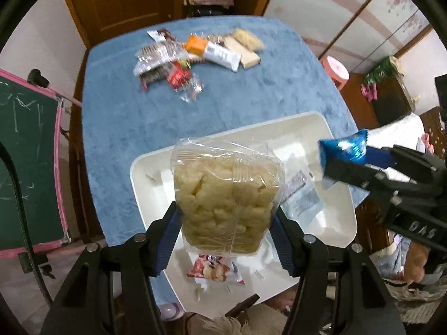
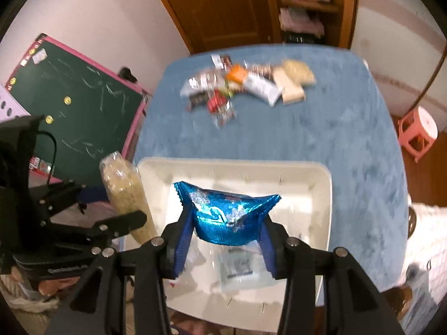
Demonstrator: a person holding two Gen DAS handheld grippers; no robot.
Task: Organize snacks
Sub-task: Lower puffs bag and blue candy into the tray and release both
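Observation:
My left gripper (image 1: 225, 217) is shut on a clear bag of pale puffed snacks (image 1: 226, 198), held above the white tray (image 1: 329, 128). My right gripper (image 2: 226, 223) is shut on a shiny blue foil packet (image 2: 226, 212), also over the white tray (image 2: 321, 178). In the left wrist view the blue foil packet (image 1: 343, 150) shows at the right, clamped in the other gripper. In the right wrist view the puffed snack bag (image 2: 125, 192) shows at the left. A pile of loose snacks (image 1: 195, 55) lies at the far end of the blue table (image 1: 125, 117).
The tray holds a red-and-white packet (image 1: 212, 269) and a pale blue-printed packet (image 1: 303, 198). A green chalkboard with a pink frame (image 2: 75, 95) stands left of the table. A pink stool (image 2: 417, 131) stands at the right, a wooden cupboard (image 2: 223, 8) behind.

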